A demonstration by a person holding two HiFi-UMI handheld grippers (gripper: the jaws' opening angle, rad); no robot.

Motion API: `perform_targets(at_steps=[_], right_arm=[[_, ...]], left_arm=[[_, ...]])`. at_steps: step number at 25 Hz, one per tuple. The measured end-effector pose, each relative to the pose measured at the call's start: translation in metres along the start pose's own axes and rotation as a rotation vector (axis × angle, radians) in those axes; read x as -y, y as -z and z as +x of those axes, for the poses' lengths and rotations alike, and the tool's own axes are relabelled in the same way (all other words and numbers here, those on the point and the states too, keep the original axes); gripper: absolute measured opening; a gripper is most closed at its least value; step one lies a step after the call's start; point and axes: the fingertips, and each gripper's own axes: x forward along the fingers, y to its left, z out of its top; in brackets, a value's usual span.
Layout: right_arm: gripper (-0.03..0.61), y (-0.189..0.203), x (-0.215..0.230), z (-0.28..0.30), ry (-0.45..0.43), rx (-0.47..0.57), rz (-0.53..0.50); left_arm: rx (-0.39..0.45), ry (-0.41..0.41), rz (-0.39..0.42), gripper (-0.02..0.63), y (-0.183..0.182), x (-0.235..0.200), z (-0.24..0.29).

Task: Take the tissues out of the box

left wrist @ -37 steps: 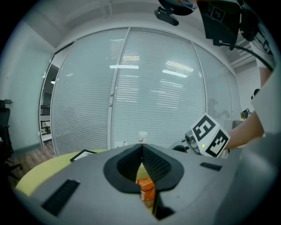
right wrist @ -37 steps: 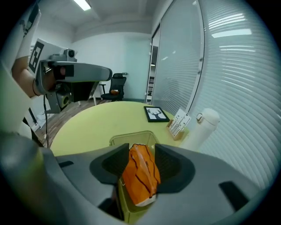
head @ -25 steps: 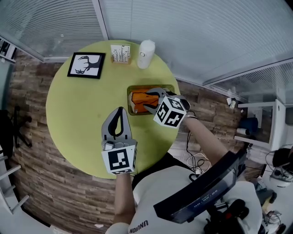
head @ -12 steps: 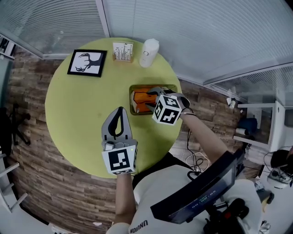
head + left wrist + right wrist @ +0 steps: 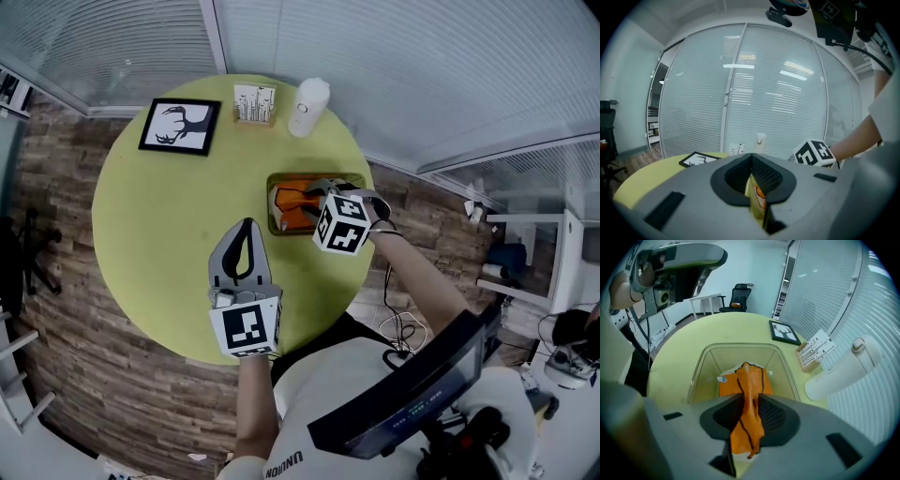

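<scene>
Round yellow-green table next to big windows w/ blinds. A clear box sits on the R side of the table, near the edge. An orange tissue pack lies inside the box, down on its floor. The R gripper points steeply down into the box from the near side. Its jaws have just been closing & the pack is btw them. In the R gripper view both black pads press on a fold of the orange pack. That fold stands up btw the pads & has a thin black line along it. The rest of the pack lies flat in the box & a bit of white shows at its L corner. The L gripper is over the near part of the table, to the L of the box & well apart from it. It points almost level, toward the far side. Its jaws are together, w/ only a thin slit low down, & nothing is btw them. At the far side of the table lies a black-framed deer pic. R of it stands a small card holder, & a white bottle stands just beside that. The R gripper view also shows a black office chair on the floor, past the table.
</scene>
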Motion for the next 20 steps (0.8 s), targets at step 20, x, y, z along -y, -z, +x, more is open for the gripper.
perform_targets(at_steps=[20], right_arm=[[0.021,-0.001,0.004,-0.013,0.014,0.036,0.015]], left_arm=[[-0.003,-0.012,-0.001,0.012,0.001,0.001,0.0]])
